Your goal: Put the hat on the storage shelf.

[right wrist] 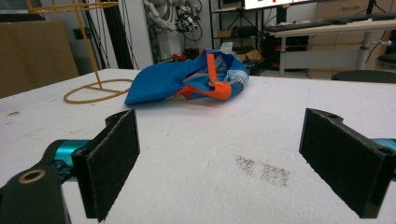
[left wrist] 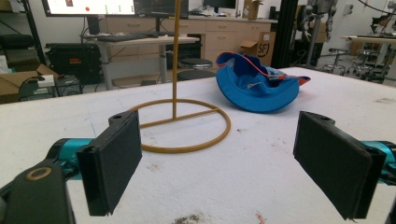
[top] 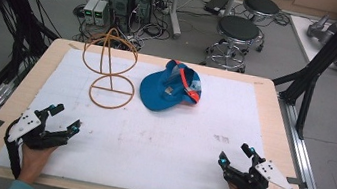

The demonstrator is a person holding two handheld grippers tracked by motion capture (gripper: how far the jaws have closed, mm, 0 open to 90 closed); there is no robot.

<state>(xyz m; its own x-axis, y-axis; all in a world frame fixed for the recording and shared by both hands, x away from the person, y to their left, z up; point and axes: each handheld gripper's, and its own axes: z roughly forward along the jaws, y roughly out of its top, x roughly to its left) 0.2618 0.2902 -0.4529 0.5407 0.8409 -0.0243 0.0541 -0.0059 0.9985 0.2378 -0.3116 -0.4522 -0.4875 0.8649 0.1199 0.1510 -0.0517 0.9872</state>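
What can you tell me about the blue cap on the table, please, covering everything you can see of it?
The blue cap is a soft fabric cap lying upside down on the white table cover, its hollow facing up. An orange band runs along its back edge, with a pale patterned lining and a small label inside. It lies slumped and creased, toward the far middle of the table, just right of the yellow wire stand and apart from it. Only the cover touches it; both grippers rest open near the front edge.

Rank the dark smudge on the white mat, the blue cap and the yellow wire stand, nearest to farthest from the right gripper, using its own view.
From the right gripper:
1. Dark smudge, on the white mat just ahead between the jaws.
2. Blue cap, farther back, lying upturned at centre.
3. Yellow wire stand, farthest, at the far left.
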